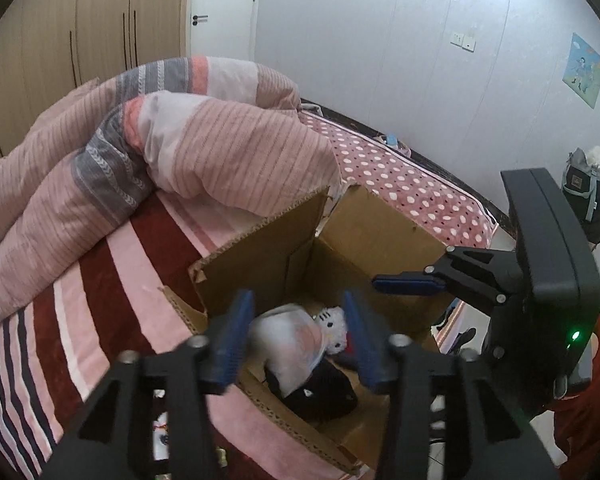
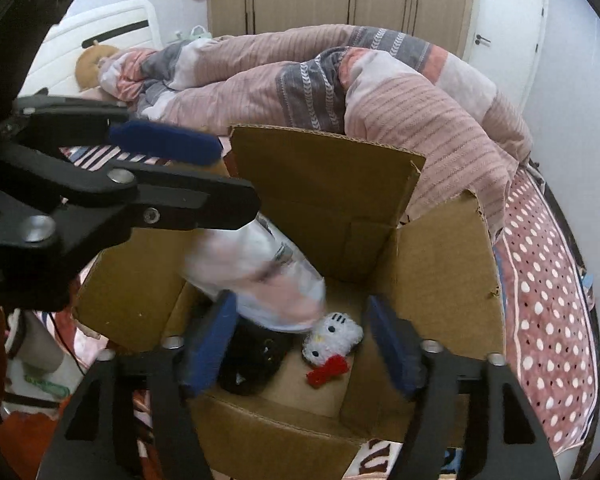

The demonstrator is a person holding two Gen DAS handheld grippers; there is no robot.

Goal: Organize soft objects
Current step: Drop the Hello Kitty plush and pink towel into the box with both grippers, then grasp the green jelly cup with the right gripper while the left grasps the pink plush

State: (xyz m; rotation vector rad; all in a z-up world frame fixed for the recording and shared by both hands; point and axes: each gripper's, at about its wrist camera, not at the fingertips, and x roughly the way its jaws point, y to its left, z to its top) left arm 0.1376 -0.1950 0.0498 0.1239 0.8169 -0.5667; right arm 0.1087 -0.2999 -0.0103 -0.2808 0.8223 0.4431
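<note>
1. Both tongs, left [image 1: 296, 340] and right [image 2: 300, 344], hang released over the open box [image 2: 440, 264] on the bed [image 1: 100, 280], so toys drop in.
2. The white pouch [image 2: 260, 280], blurred, lies inside on a black plush [image 2: 256, 364], beside the cat doll [image 2: 332, 338]; neither pair grips it.

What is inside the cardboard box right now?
Inside the cardboard box lie a white cat plush with a red bow, a black soft item, and a blurred white bagged item partly covering it. The floor beneath them is hidden.
</note>
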